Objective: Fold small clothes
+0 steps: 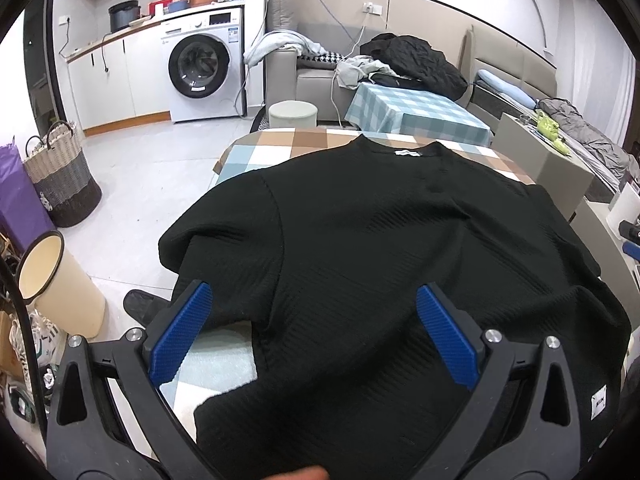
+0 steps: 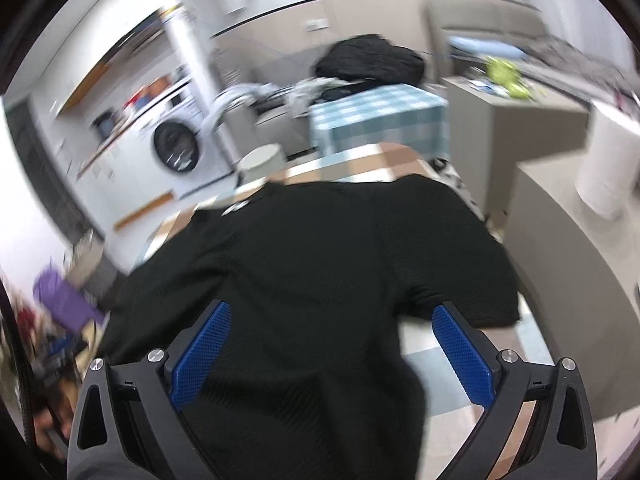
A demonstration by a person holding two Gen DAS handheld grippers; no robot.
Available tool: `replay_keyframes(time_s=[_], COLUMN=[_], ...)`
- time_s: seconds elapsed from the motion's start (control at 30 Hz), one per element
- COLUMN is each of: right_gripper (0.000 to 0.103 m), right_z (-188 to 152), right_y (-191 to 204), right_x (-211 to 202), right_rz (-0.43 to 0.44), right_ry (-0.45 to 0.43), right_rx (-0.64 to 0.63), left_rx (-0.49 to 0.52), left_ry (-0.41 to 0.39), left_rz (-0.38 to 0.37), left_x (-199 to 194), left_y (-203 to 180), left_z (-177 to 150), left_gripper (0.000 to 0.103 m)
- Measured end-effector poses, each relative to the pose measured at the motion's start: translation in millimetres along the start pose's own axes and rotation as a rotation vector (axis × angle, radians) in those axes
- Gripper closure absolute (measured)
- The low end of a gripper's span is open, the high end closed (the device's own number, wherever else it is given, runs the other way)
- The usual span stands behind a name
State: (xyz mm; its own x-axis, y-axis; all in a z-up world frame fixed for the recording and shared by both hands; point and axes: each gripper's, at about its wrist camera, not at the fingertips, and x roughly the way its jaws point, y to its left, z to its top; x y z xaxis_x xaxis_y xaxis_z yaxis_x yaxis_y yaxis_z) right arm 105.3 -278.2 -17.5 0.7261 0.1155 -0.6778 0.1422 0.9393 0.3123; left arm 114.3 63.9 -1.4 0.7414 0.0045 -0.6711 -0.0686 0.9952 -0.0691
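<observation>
Left wrist view shows the black ribbed knit short-sleeved top point(image 1: 380, 248) spread over the round table with a brown, white and pale-blue checked cloth point(image 1: 280, 144). Its collar, with a white label, lies toward the table's far edge; its hem reaches the near edge and seems to hang over it. One sleeve droops past the table's left edge, the other past its right edge.

The left gripper point(image 1: 314, 330) hovers over the hem end of the top, its blue ribbed fingers point(image 1: 180, 332) spread wide with nothing between them. In the right wrist view the right gripper point(image 2: 332, 350) is likewise spread and empty, over the part of the top nearest the table's right edge. That picture is smeared, so I cannot tell whether either finger touches the fabric.

Several things could go wrong, as I judge it. The knit looks thick and bunched near the table's near edge, so a closing gripper may catch both layers, or only a ridge of one, and the fold would come out crooked. The overhanging sleeves and hem add weight off the table; lifting one side could drag the whole top toward the cream bucket point(image 1: 60, 284) standing on the floor left of the table. The tablecloth could also be pinched along with the hem and pulled askew.
</observation>
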Motion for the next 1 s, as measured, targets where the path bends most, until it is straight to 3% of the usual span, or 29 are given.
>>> replay_keyframes(time_s=[0.03, 0.1, 0.2, 0.43, 0.77, 1.0], right_gripper=[0.002, 0.015, 0.021, 0.031, 0.032, 0.044], right_z=[2, 5, 2, -5, -4, 12], right_y=[-12, -39, -78, -126, -143, -143], right_x=[3, 12, 27, 47, 62, 76], right_rz=[-0.008, -0.016, -0.034, -0.026, -0.112, -0.203], right_ry=[0.004, 0.039, 0.089, 0.147, 0.133, 0.124], right_rx=[0.040, 0.142, 0.297, 0.466, 0.526, 0.483], left_rx=[-0.001, -0.004, -0.022, -0.012, 0.000, 0.002], left_ry=[0.004, 0.013, 0.024, 0.053, 0.073, 0.072], left_rz=[-0.003, -0.001, 0.004, 0.011, 0.013, 0.017], left_x=[4, 10, 21, 39, 49, 50], left_y=[2, 6, 12, 9, 3, 3], left_z=[2, 4, 6, 3, 1, 1], left_gripper=[0.008, 0.012, 0.013, 0.013, 0.013, 0.013])
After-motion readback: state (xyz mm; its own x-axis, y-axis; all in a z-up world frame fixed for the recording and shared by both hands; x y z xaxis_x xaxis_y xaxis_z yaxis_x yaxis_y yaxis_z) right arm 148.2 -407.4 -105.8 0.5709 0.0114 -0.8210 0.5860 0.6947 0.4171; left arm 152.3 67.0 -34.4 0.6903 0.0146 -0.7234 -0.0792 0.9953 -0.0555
